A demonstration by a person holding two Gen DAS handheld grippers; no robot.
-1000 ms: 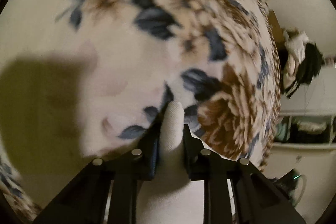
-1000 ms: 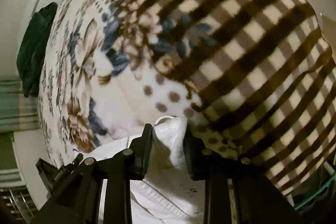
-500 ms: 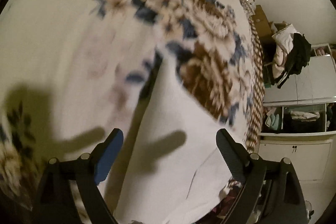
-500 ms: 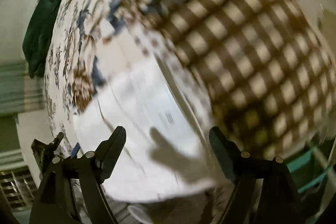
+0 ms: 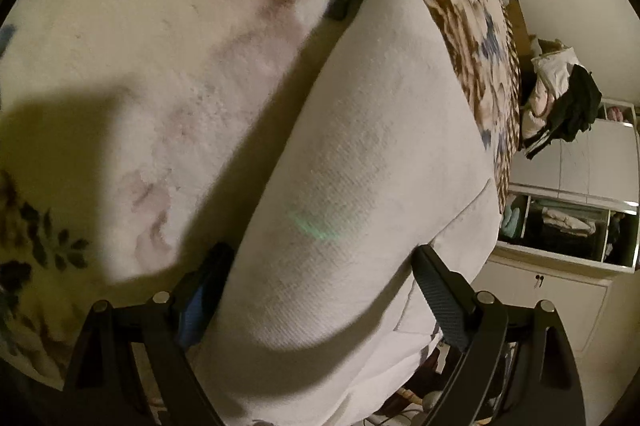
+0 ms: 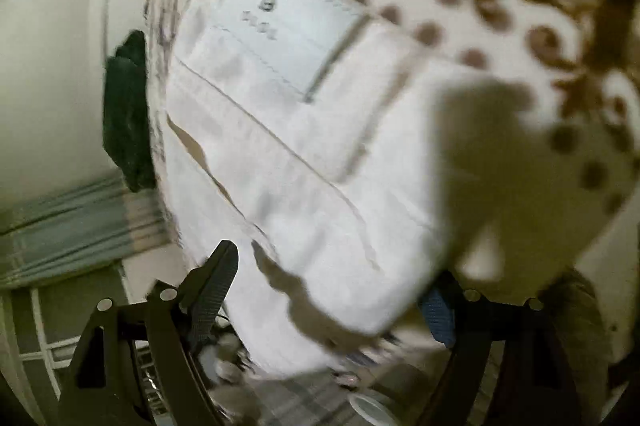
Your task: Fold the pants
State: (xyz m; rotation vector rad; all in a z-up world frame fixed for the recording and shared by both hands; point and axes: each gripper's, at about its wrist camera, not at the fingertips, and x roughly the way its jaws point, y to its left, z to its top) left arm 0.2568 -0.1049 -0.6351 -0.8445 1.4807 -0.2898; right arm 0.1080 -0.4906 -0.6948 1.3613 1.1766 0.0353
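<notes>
Now both our grippers, left (image 5: 316, 290) and right (image 6: 328, 290), have just opened their fingers, releasing the pants (image 5: 360, 154) on the bed (image 5: 140, 46); one fold laid, more likely remain.

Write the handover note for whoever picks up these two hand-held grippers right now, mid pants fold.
Left hand-held gripper: open, jaws have just been opening; it has let go of the white pants, which lie between and beyond its fingers, not pinched.
Right hand-held gripper: open too, jaws just opened, cloth released; it looks at the pocket patch end.
Pants lie flat on the patterned blanket, near the bed's edge.
Done: one fold laid down and let go, it seems.
Left: check that the edges line up, then probably fold once more and smooth it.
</notes>
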